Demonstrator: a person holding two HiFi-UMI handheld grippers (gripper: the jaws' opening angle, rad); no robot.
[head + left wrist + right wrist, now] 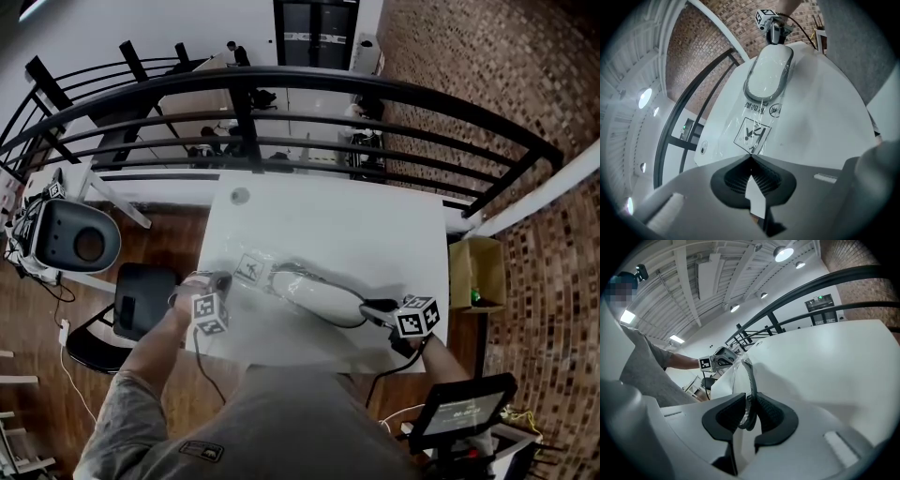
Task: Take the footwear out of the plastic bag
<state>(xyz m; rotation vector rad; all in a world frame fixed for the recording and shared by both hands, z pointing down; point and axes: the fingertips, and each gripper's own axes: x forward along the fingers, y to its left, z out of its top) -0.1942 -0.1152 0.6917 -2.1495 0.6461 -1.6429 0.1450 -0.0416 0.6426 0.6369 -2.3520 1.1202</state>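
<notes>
**Fig. Drawing footwear out of a plastic bag, with both grippers engaged.** At the centre of the head view, the white footwear [314, 295] with its dark rim [751, 376] lies on the white table [375, 220]. Its left-hand end sits under the clear plastic bag [251, 270], whose printed warning square [752, 133] lies flat at centre left.

The left gripper [221, 281], at lower left of the frame, has its fingers [725, 182] pressed together on the near edge of the film. In the left gripper view the film enters the closed fingers just below the warning square.

The right gripper [370, 307], at lower right, pinches the dark rim between narrowly parted fingers. Whether film lies between pad and rim cannot be told, nor how much of the footwear the bag covers.

The step in hand appears to be sliding the footwear out toward the right of the frame while the bag is anchored at the left.
- **Direction of pull:** the grippers should draw apart along the footwear's long axis and low over the table, so the film slips off and does not bunch on the rim.
- **Left pinch:** it holds only thin film, so a steady pull suits it; a jerk could tear the film or let it slip.
- **Right pinch:** it sits on a narrow rim, and twisting there risks losing it.
</notes>
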